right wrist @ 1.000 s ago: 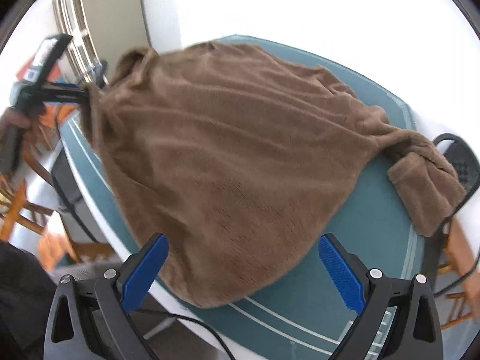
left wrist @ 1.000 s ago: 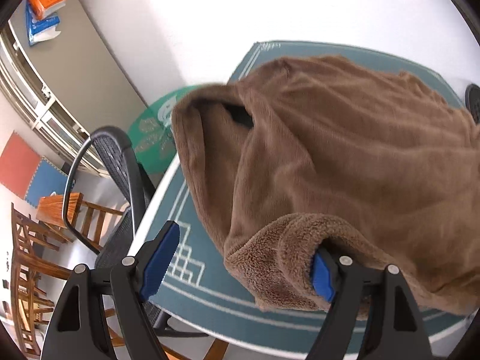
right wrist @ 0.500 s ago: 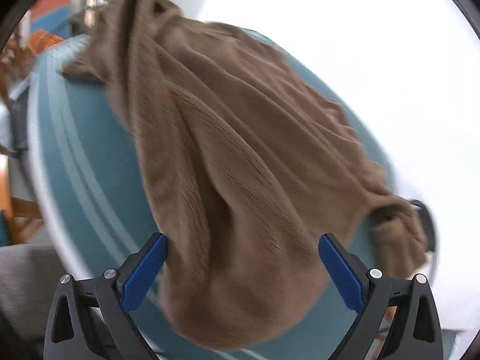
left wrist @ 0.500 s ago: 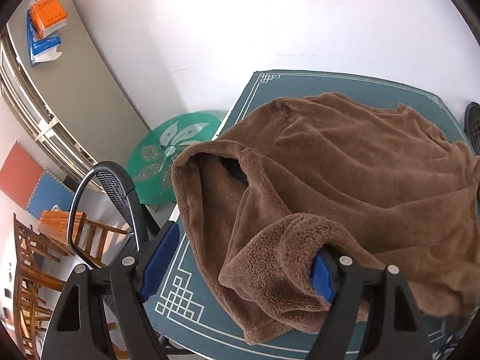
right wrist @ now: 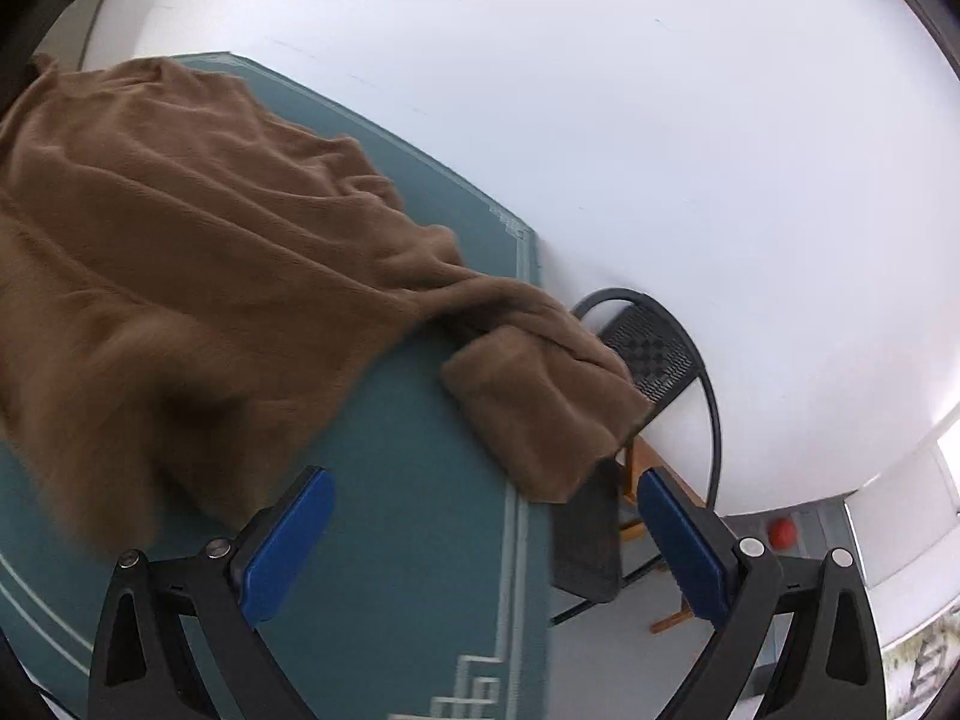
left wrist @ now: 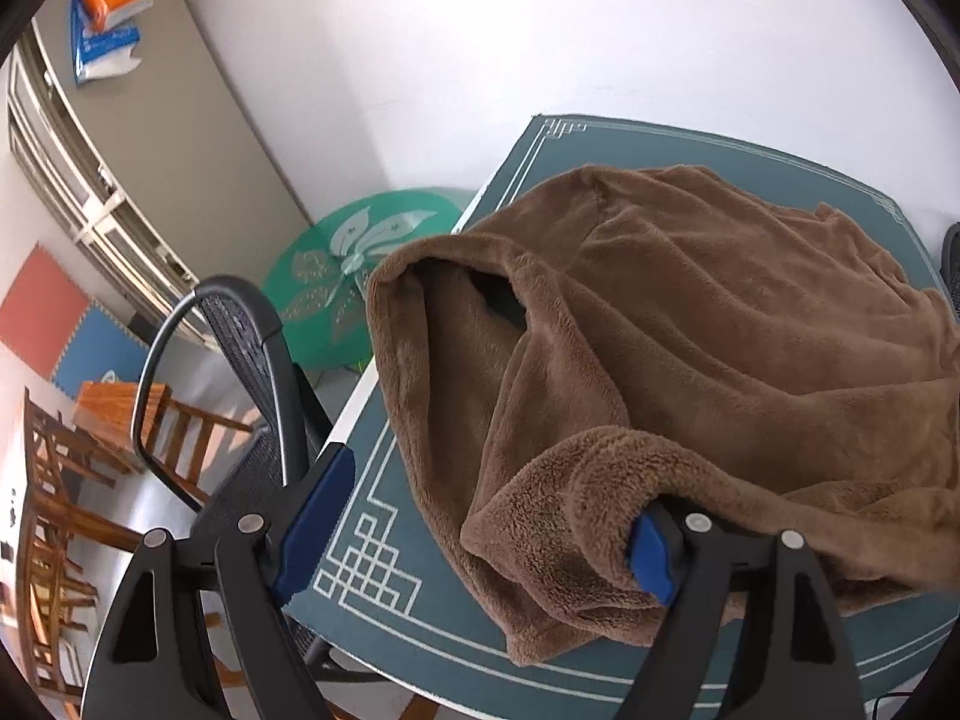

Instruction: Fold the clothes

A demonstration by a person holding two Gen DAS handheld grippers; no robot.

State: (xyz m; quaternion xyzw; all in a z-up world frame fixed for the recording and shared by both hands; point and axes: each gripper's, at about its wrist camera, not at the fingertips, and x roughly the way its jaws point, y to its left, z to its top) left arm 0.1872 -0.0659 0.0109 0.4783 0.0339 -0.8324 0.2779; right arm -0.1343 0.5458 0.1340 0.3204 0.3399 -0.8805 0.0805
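Thick brown fleece garment [left wrist: 708, 324] lay rumpled on the green table [right wrist: 420, 540]; likely soft, bulky, floppy
Left gripper [left wrist: 480, 516] stood released, its cuff [left wrist: 576, 516] draped over one finger; right gripper [right wrist: 486, 540] released, empty; the sleeve [right wrist: 540, 408] looked best to pinch

A teal table mat [left wrist: 690, 147] with a pale line border is spread over the table, its corners marked with a square fret pattern. A black mesh chair [left wrist: 252, 354] is set just beside the table's left edge, and another black chair [right wrist: 654, 354] is seen at the right edge. A round green disc [left wrist: 354, 276] printed with a white flower is leant against the white wall [left wrist: 480, 30]. Wooden chairs [left wrist: 54, 480] are grouped farther left. Orange and blue boxes [left wrist: 111, 12] are stacked on a grey cabinet [left wrist: 192, 138]. Red and blue mats [left wrist: 54, 324] are fixed beneath the window.
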